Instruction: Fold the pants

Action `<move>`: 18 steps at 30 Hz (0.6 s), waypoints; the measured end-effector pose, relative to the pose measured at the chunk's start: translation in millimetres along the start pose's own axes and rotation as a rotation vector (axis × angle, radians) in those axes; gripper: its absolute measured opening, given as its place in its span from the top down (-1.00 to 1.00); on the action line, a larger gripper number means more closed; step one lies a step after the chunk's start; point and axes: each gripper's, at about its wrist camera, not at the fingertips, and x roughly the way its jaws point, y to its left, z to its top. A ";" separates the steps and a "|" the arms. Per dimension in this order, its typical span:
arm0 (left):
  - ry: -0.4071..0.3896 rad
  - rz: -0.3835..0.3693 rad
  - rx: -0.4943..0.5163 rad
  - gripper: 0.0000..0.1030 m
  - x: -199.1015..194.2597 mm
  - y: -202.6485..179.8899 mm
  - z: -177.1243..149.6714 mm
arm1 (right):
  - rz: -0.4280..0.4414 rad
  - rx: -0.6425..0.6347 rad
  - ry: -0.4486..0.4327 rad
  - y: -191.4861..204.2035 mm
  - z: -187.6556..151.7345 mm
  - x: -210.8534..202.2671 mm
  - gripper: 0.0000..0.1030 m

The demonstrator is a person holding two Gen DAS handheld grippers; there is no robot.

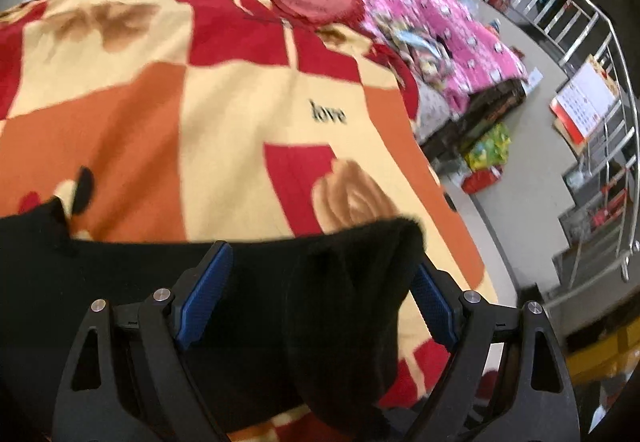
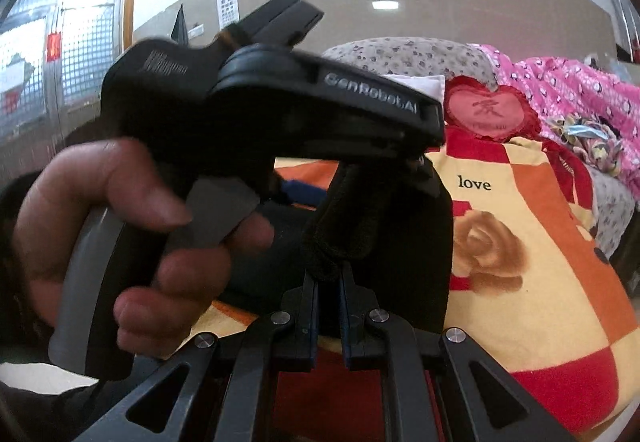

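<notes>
- The black fleece pants [image 1: 352, 306] hang over the chequered red, orange and cream plush blanket [image 1: 224, 94] on the bed, just short of the word "love" [image 1: 329, 113], lifted clear of it, apparently to make a fold.
- The right gripper [image 2: 329, 316] has its fingers pressed together, pinching a bunched edge of the pants to carry it.
- The left gripper [image 1: 320, 294] has its blue-padded fingers [image 1: 206, 294] spread wide, cloth draped between them, not clamped.
- A person's hand [image 2: 132, 242] grips the left tool's handle.
</notes>
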 end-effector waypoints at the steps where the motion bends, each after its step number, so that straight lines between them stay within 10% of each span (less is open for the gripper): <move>1: -0.008 -0.017 -0.003 -0.39 -1.1 1.8 1.4 | 0.001 -0.001 -0.001 1.2 -0.3 -0.8 0.84; 4: 0.013 -0.035 -0.001 0.72 2.2 3.7 4.0 | -0.002 0.003 -0.006 2.4 -1.0 -2.3 0.84; 11: -0.009 -0.106 -0.006 0.79 -6.5 6.4 9.5 | -0.014 0.055 -0.080 -4.6 2.1 -17.3 0.80; 18: 0.002 -0.167 -0.074 0.80 -10.1 24.3 22.1 | -0.057 0.260 -0.195 -41.3 -4.4 -44.5 0.36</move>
